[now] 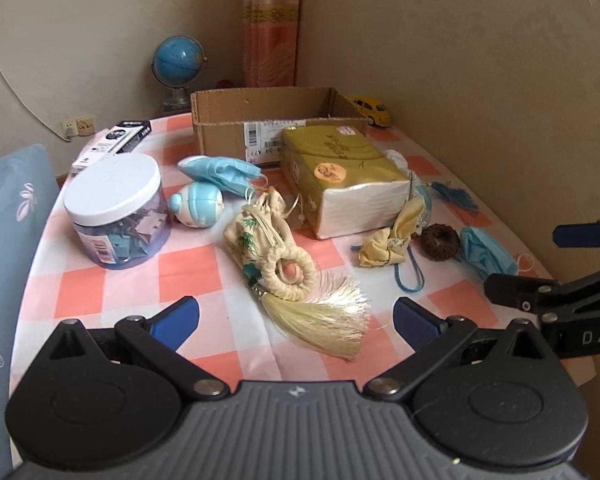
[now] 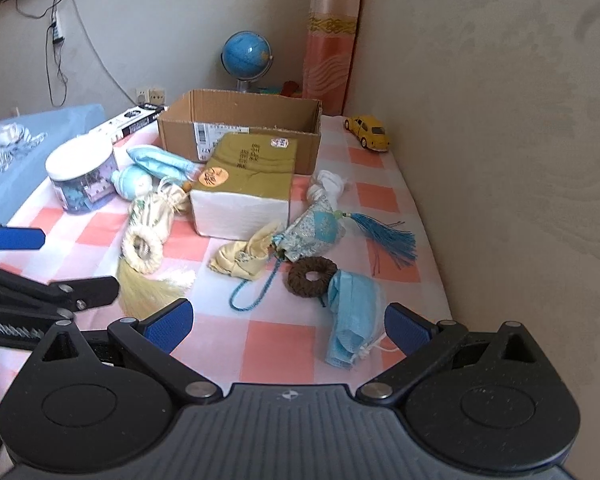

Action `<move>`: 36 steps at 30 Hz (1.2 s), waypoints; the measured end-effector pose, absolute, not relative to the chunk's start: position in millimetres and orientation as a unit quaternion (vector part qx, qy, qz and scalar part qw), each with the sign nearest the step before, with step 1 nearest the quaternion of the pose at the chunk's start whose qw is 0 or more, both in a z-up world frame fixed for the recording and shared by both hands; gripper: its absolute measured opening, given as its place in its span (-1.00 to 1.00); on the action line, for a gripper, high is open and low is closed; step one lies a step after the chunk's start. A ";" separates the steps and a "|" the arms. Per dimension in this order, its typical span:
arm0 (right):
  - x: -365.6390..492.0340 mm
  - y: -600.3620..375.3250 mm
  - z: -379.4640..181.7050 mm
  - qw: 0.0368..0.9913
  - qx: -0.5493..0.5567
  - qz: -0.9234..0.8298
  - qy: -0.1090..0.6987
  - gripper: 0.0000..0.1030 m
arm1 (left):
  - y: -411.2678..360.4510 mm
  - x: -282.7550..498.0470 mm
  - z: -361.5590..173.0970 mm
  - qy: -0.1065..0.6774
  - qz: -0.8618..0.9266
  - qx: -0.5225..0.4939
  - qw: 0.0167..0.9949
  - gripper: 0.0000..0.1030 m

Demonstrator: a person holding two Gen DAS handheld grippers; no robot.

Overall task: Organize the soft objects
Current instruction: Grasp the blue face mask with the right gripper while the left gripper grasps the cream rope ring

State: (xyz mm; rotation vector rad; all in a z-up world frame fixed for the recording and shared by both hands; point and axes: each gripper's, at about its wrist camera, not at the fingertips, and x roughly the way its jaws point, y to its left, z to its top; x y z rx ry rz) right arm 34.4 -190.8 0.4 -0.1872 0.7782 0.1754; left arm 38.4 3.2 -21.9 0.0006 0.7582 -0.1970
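Soft pouches (image 1: 260,236) untouched on checkered table (image 1: 188,268); left gripper (image 1: 296,320) and right gripper (image 2: 288,322) hover low, both spread apart, holding nothing.

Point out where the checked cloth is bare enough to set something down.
Bare cloth lies in front of the plastic jar, left of the cream tassel, and along the wall side between the toy car and the blue tassel. It is crowded around the tissue pack, where pouches, masks and the brown ring cluster. Both claws, left and right, are open.

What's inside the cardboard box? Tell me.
Only the bare inner walls of the cardboard box show. Its floor is hidden by the front wall and the tissue pack, so contents can't be judged.
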 end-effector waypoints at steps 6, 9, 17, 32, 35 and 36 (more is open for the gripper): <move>45.9 -206.4 -25.8 0.909 -0.088 0.088 0.397 1.00 | 4.5 49.8 -40.3 0.388 -0.102 0.013 0.916 0.99; 51.2 -213.3 -42.4 0.904 -0.079 0.094 0.409 1.00 | 4.2 55.9 -48.5 0.398 -0.107 0.012 0.911 0.99; 57.1 -225.0 -67.6 0.901 -0.067 0.099 0.417 1.00 | -3.4 68.6 -70.5 0.428 -0.113 0.024 0.896 0.99; 56.4 -230.7 -74.4 0.917 -0.059 0.106 0.381 1.00 | -4.1 75.8 -75.4 0.420 -0.122 0.042 0.898 1.00; 53.2 -231.3 -76.1 0.921 -0.057 0.103 0.370 1.00 | -3.9 74.2 -75.8 0.415 -0.118 0.041 0.901 0.99; 52.2 -231.5 -76.6 0.923 -0.057 0.103 0.367 1.00 | -4.6 73.9 -75.5 0.414 -0.114 0.041 0.902 0.99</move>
